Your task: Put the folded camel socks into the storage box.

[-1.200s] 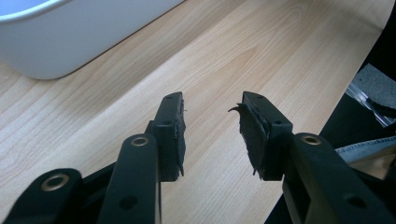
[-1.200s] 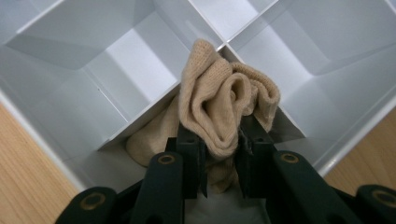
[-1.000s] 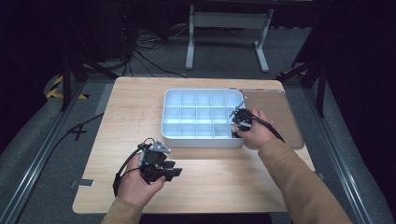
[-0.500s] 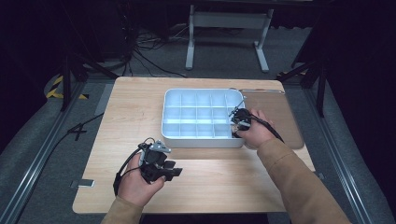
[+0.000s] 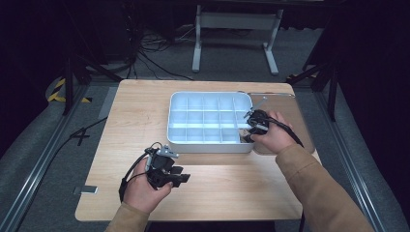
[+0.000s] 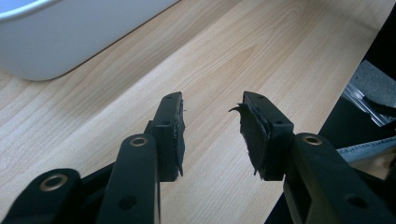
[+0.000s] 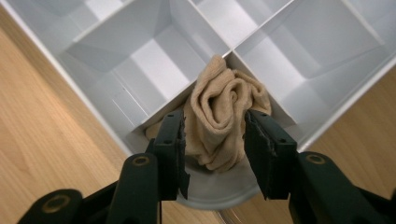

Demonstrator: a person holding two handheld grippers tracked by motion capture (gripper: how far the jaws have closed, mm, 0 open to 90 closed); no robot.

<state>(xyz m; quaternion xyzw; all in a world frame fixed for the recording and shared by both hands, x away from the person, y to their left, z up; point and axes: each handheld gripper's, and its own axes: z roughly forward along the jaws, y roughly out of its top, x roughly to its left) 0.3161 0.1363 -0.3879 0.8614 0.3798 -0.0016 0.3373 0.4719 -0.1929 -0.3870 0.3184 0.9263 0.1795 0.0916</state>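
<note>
High view: right gripper (image 5: 248,129) over the tray's (image 5: 193,145) near-right corner cell.

Right gripper view: jaws just opened, rolled sock (image 7: 219,116) loose between them; should lift straight out.

Left gripper view: left gripper (image 6: 212,133) open, empty.

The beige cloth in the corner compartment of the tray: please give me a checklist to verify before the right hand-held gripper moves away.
1. Beige cloth lies inside the corner compartment: ok.
2. Right hand-held gripper jaws have just been opening; the cloth is between them, whether the pads are clear: cannot tell.
3. Cloth below the divider tops: not ok, it bulges up.
4. White tray flat on the table: ok.
5. Left hand-held gripper open, nothing between its jaws: ok.
</note>
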